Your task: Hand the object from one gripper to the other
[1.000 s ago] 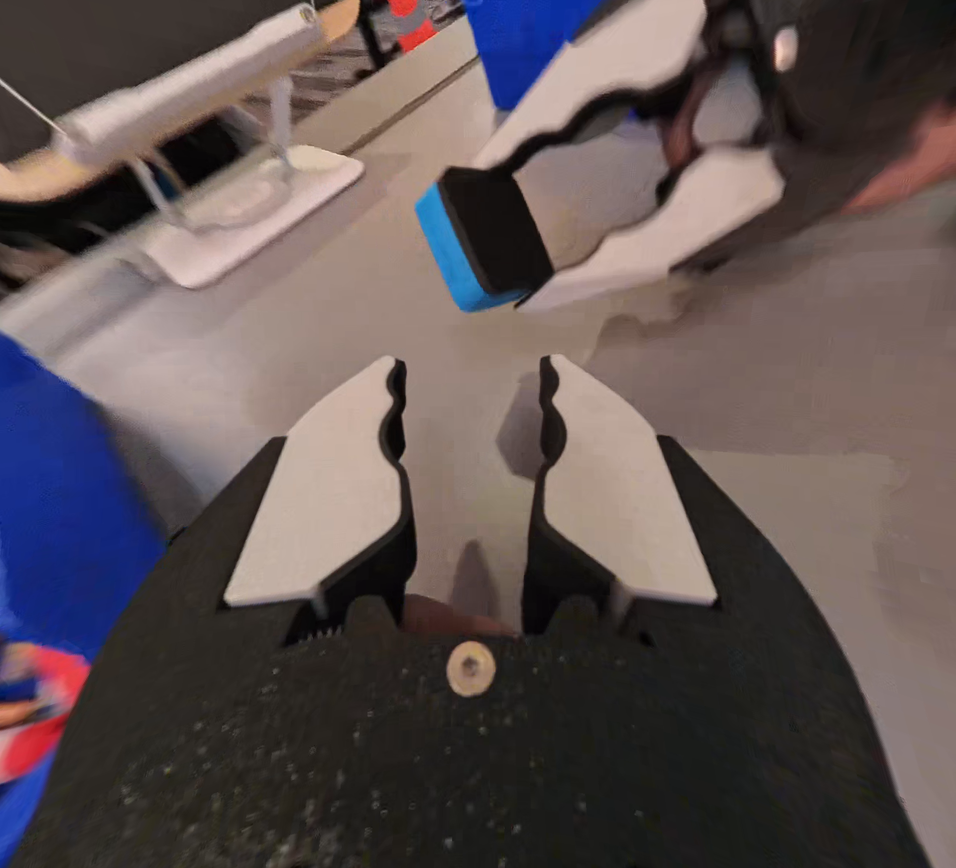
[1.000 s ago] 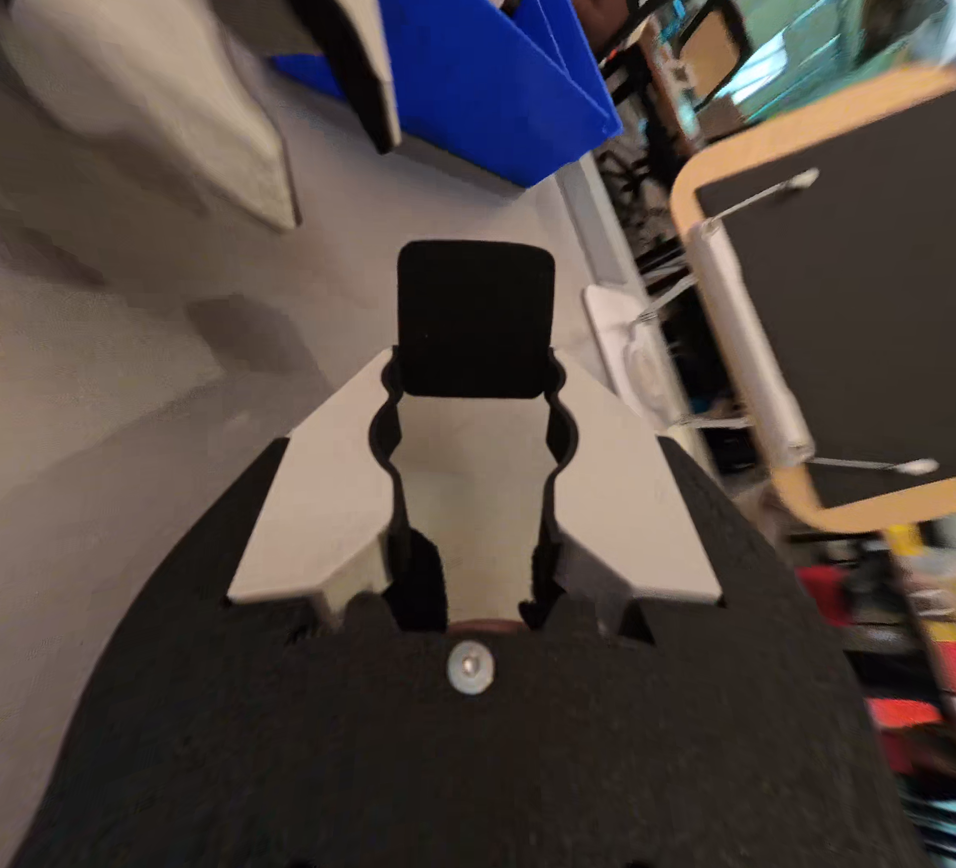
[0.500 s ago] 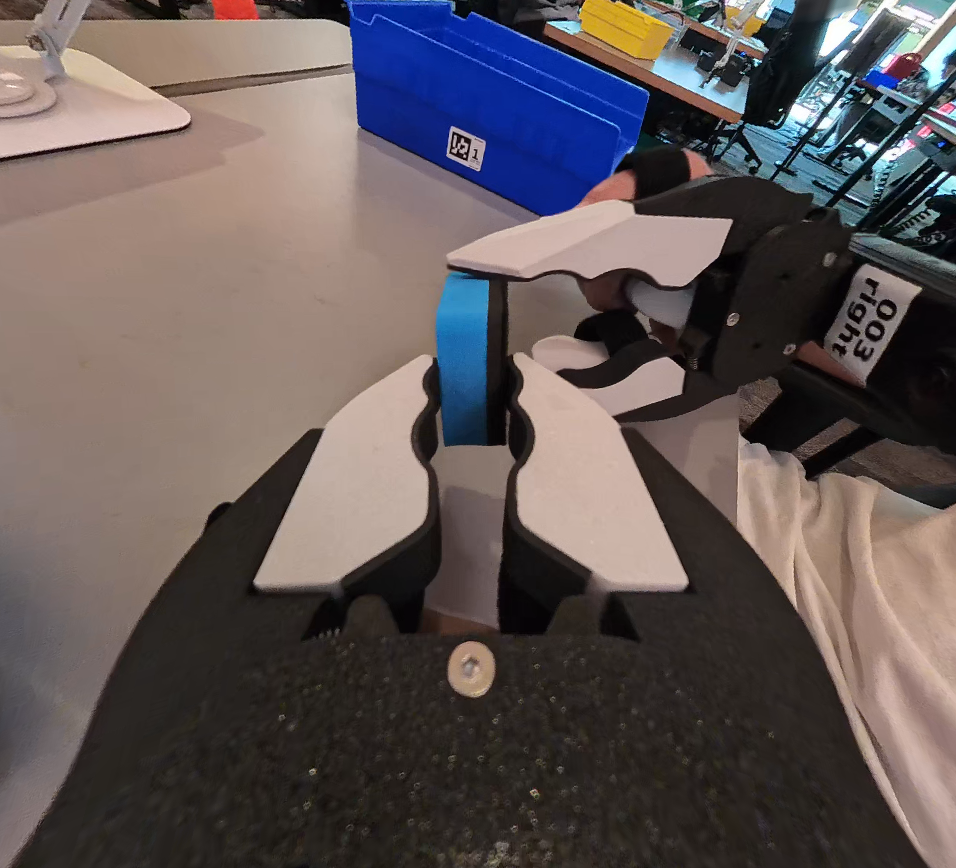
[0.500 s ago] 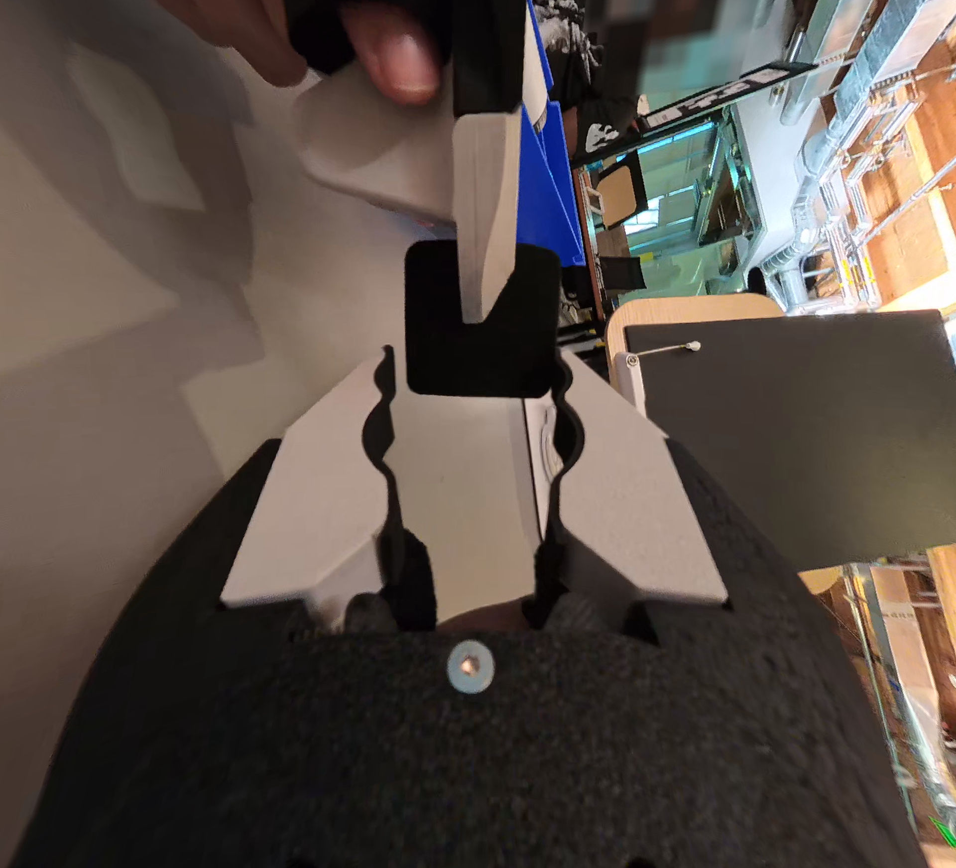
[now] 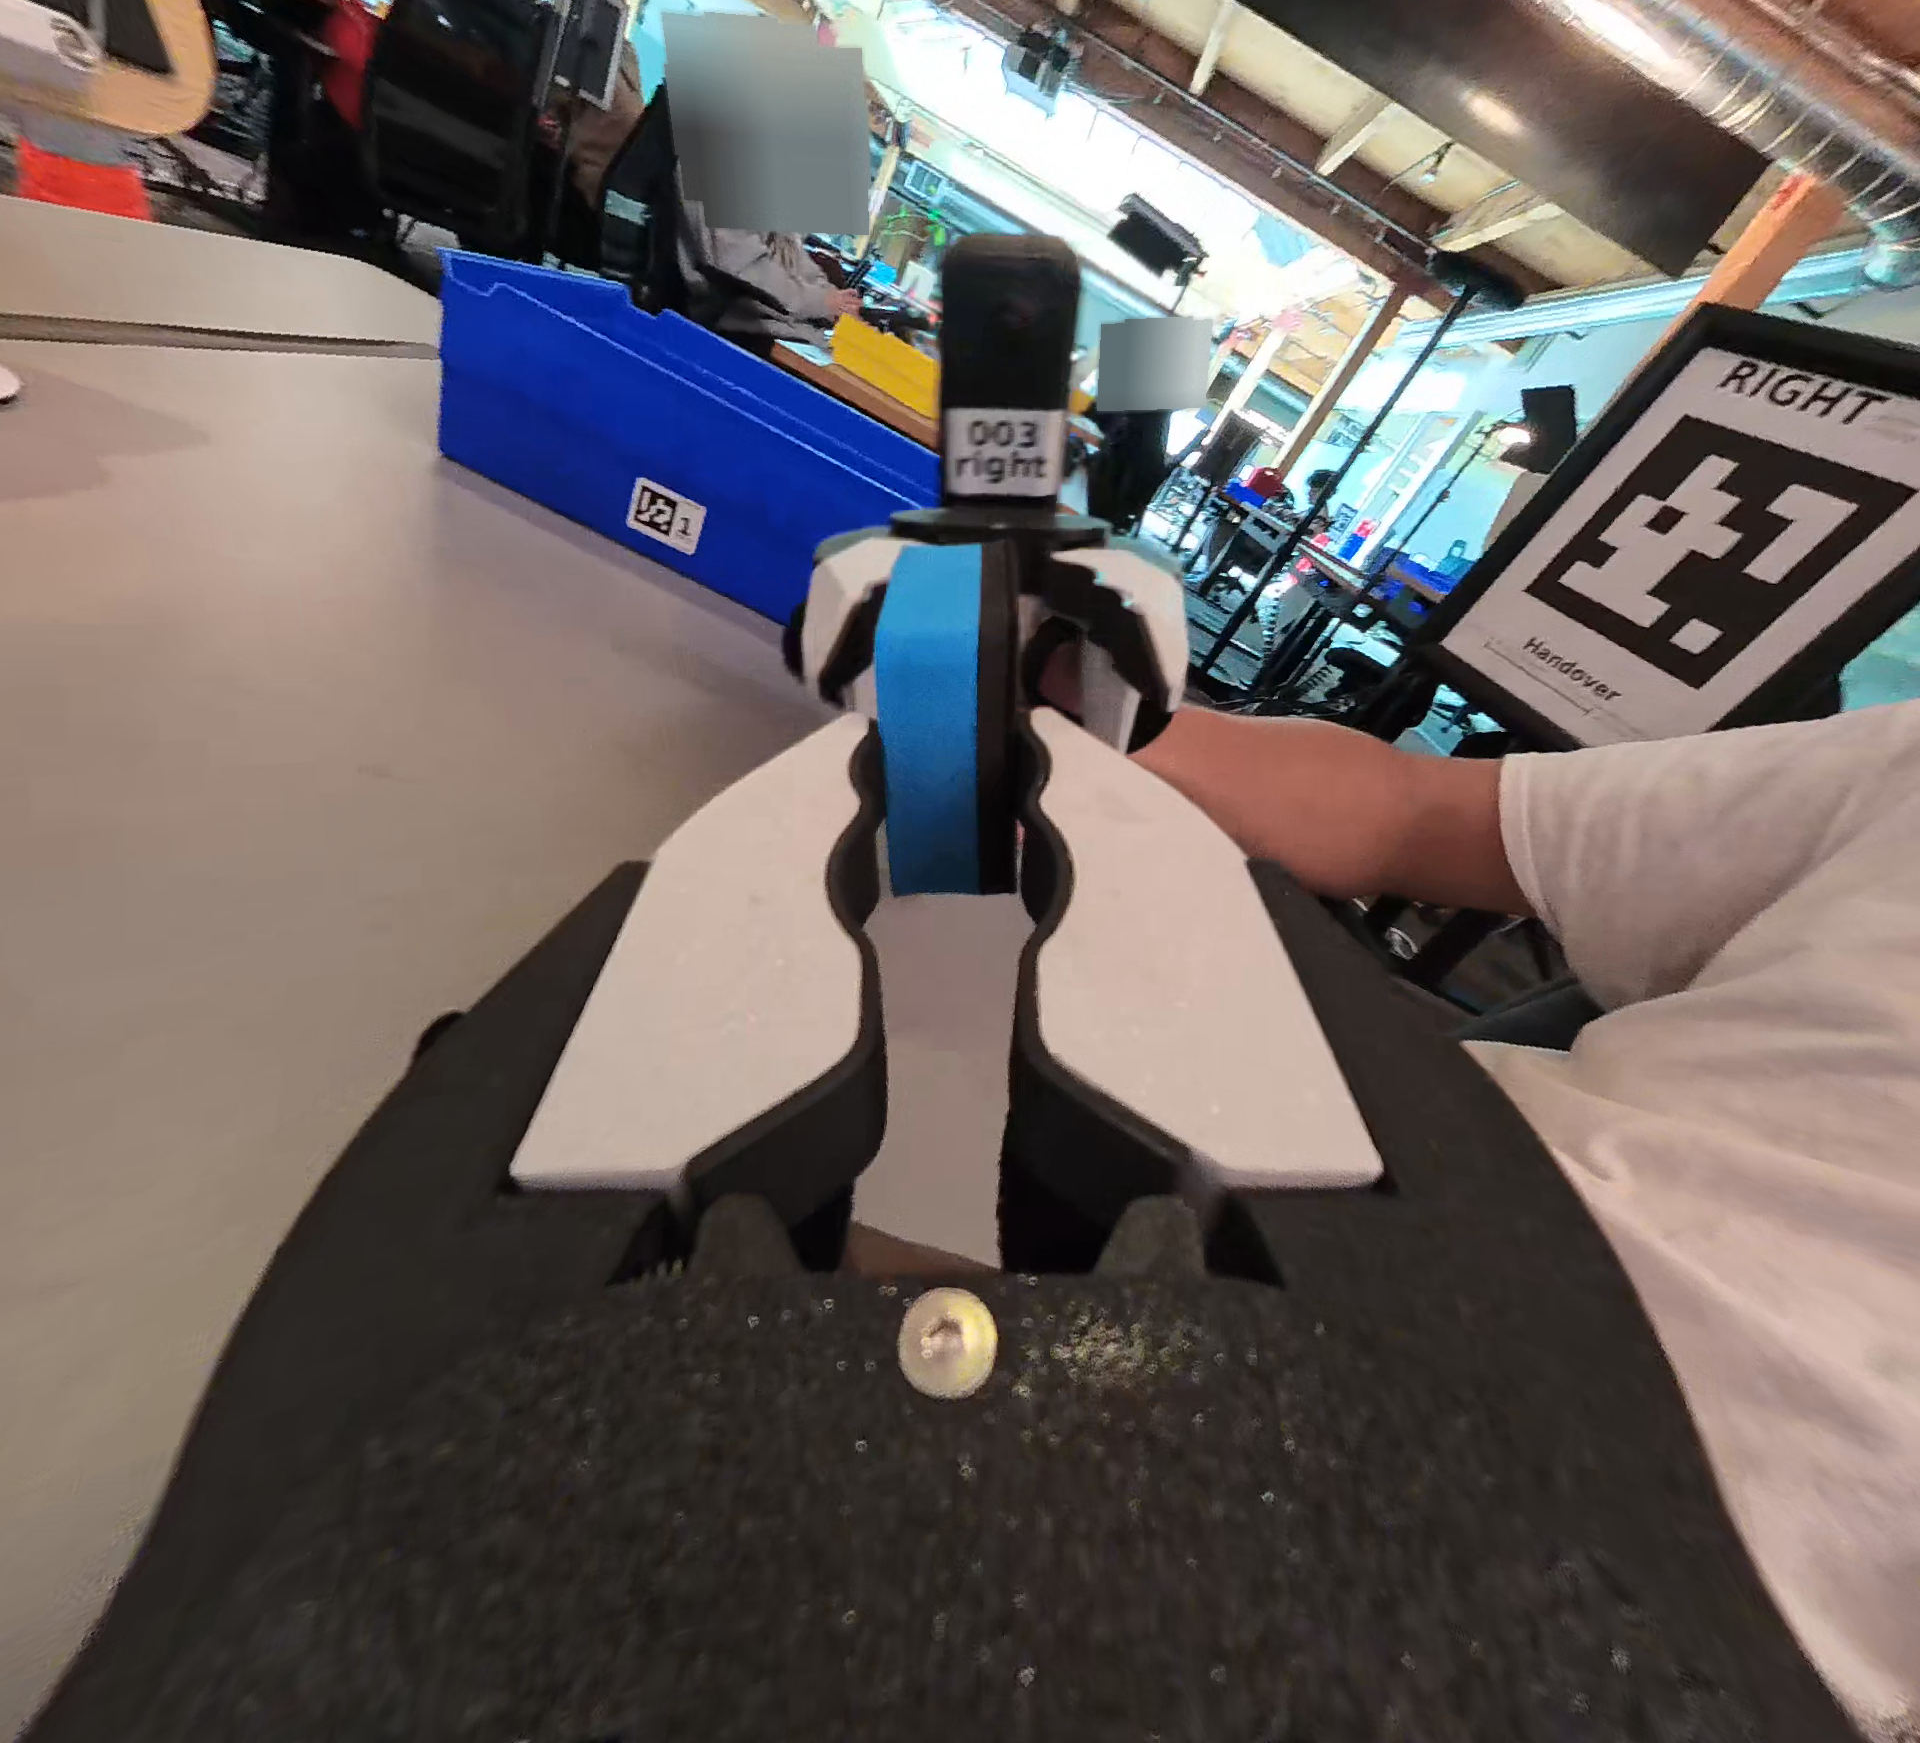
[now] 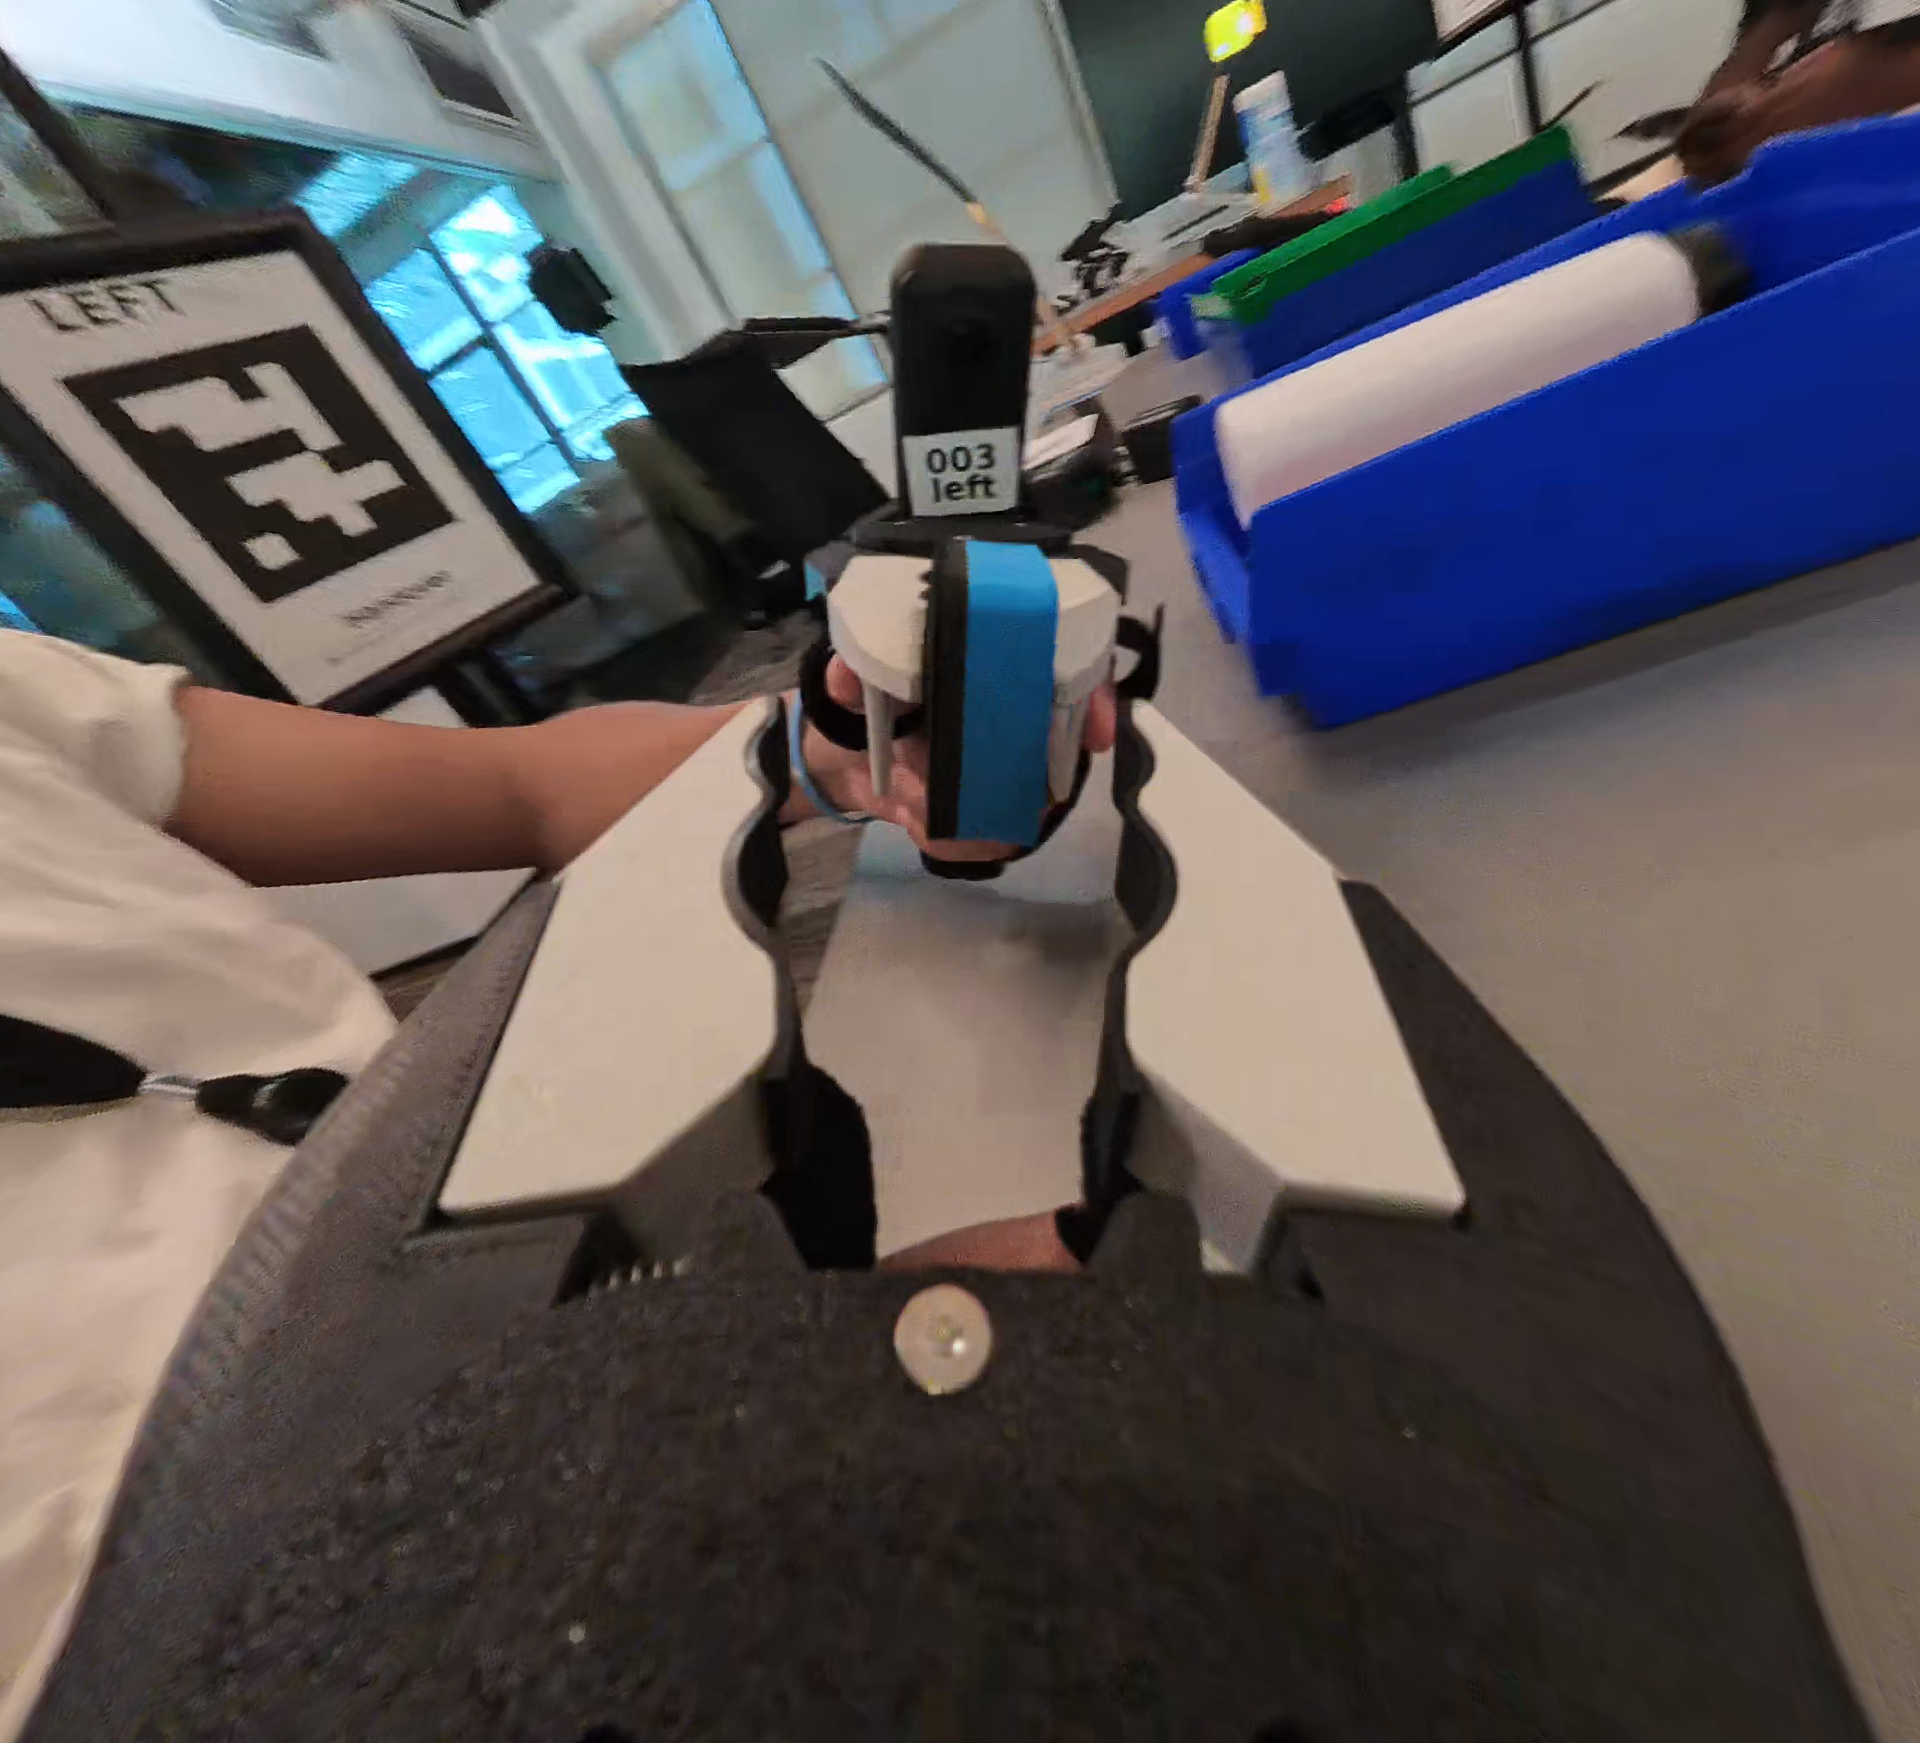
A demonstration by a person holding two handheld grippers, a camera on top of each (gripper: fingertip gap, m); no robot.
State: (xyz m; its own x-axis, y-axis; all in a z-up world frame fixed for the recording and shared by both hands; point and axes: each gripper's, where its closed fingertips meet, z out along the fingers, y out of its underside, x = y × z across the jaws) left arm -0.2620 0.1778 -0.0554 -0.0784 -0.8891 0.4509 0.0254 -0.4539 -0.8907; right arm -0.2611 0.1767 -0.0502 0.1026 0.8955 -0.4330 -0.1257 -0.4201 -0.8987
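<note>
The object is a flat block with a blue face and a black face (image 5: 928, 737). My left gripper (image 5: 943, 748) is shut on it and holds it upright, edge-on, above the grey table (image 5: 312, 758). The right gripper (image 5: 997, 633) faces mine just beyond, its white fingers spread on either side of the block's far end. In the right wrist view my right gripper (image 6: 951, 727) is open, with its fingers wide apart. The block (image 6: 1003, 685) stands past its fingertips, clamped in the left gripper (image 6: 977, 644). I cannot tell whether the right fingers touch it.
A blue bin (image 5: 644, 446) stands on the table's far side and holds a white roll (image 6: 1455, 384). Black-and-white marker boards stand beside the table (image 5: 1704, 540) (image 6: 249, 457). The person's forearms (image 5: 1330, 810) (image 6: 416, 789) reach in from the side. My two grippers' fingertips are within a few centimetres of each other.
The right gripper held the block and brought it between my left fingers. The left gripper shut on it. The right gripper has opened, let go and turned to face the left.
</note>
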